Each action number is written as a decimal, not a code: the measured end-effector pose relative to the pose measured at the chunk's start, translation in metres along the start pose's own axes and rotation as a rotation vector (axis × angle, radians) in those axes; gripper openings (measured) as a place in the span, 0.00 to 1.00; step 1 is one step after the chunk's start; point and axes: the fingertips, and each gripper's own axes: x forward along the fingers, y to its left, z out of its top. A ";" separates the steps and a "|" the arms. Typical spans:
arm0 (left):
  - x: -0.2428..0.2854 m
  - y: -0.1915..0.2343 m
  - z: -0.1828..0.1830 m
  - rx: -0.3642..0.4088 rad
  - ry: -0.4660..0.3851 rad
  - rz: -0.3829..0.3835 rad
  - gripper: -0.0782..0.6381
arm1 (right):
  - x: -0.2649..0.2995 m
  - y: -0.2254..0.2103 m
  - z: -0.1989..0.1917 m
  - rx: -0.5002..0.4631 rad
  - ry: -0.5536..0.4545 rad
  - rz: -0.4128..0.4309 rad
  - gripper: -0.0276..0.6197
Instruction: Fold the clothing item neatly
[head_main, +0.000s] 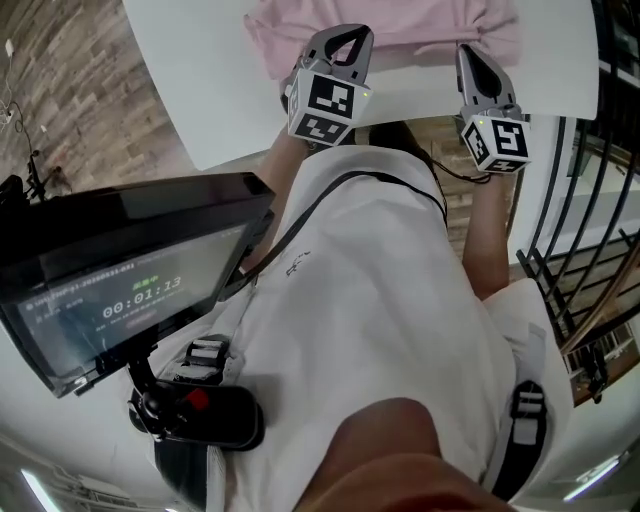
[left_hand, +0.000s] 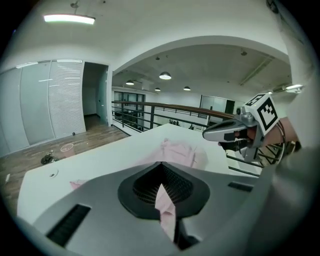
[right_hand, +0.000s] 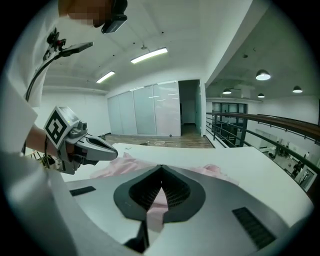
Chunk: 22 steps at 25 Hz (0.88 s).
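A pink garment (head_main: 400, 25) lies bunched on the white table (head_main: 210, 70), near its front edge. My left gripper (head_main: 347, 36) is at the garment's near left hem and is shut on a fold of pink cloth (left_hand: 167, 216). My right gripper (head_main: 468, 52) is at the near right hem, shut on another pinch of the cloth (right_hand: 156, 209). In the left gripper view the rest of the garment (left_hand: 181, 152) rises in a heap beyond the jaws, with the right gripper (left_hand: 210, 133) beside it. The right gripper view shows the left gripper (right_hand: 111, 151) over the pink fabric (right_hand: 122, 165).
A dark screen (head_main: 130, 280) on a mount sits low on the left, in front of the person's white shirt (head_main: 380, 300). A black railing (head_main: 575, 250) runs along the right. Wooden floor (head_main: 70, 110) lies left of the table. Bare tabletop (left_hand: 100, 162) stretches beyond the garment.
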 end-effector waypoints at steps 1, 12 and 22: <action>-0.001 0.001 -0.002 -0.011 0.000 0.004 0.11 | -0.002 0.000 -0.001 0.005 -0.001 -0.005 0.05; -0.027 0.031 -0.042 -0.161 0.012 0.088 0.11 | 0.004 0.020 -0.022 0.034 0.059 -0.017 0.05; -0.019 -0.003 -0.035 -0.206 0.000 0.020 0.11 | -0.006 0.031 -0.010 -0.001 0.079 0.004 0.05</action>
